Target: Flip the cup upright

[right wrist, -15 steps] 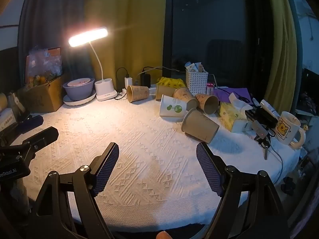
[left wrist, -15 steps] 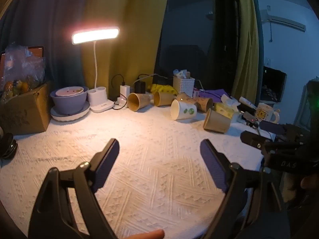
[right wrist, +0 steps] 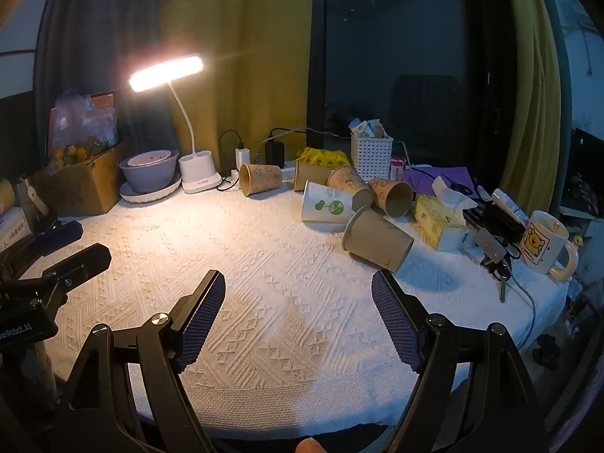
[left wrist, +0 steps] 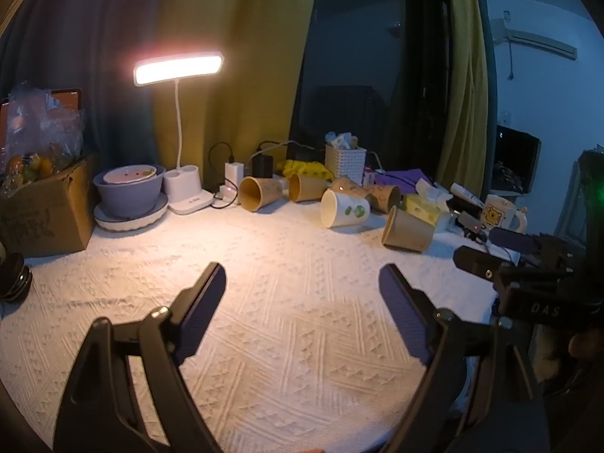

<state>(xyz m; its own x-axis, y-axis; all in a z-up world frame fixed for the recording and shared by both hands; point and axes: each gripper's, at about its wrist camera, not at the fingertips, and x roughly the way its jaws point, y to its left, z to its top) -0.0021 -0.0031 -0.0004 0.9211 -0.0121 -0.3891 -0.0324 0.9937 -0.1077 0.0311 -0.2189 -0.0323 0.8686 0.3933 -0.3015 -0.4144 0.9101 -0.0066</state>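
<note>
Where the white woven cloth (right wrist: pixel 264 302) runs toward the table's right edge, the nearest brown paper cup (right wrist: pixel 377 241) lies on its side, base pointing at the right gripper (right wrist: pixel 298 302) and mouth turned toward the far left. It rests well ahead of that gripper's right finger, clear of both pads. From the left wrist view the same cup (left wrist: pixel 407 230) shows near the right edge with its open mouth facing left.

Both tools hang level above the cloth's near edge with fingers spread wide and nothing between them. The left gripper (left wrist: pixel 302 298) hovers over bare cloth; the right gripper's dark body (left wrist: pixel 528 283) shows at the right of the left wrist view, and the left gripper's (right wrist: pixel 56 275) at the left of the right wrist view.

Just behind the cup lies a white cup with green leaf prints (right wrist: pixel 326 207), also tipped over, touching or nearly touching it. More brown cups (right wrist: pixel 260 179) lie along the far edge. A yellow tissue pack (right wrist: pixel 438 215) sits just right of the cup, then keys and a bear-printed mug (right wrist: pixel 543 241) standing upright at the right corner. At the far left, a lit desk lamp (right wrist: pixel 166 70), a lilac bowl on a plate (right wrist: pixel 151 170) and a cardboard box (right wrist: pixel 87 181) stand.

The cloth has a raised diamond weave; the gripper pads are dark and ribbed.
</note>
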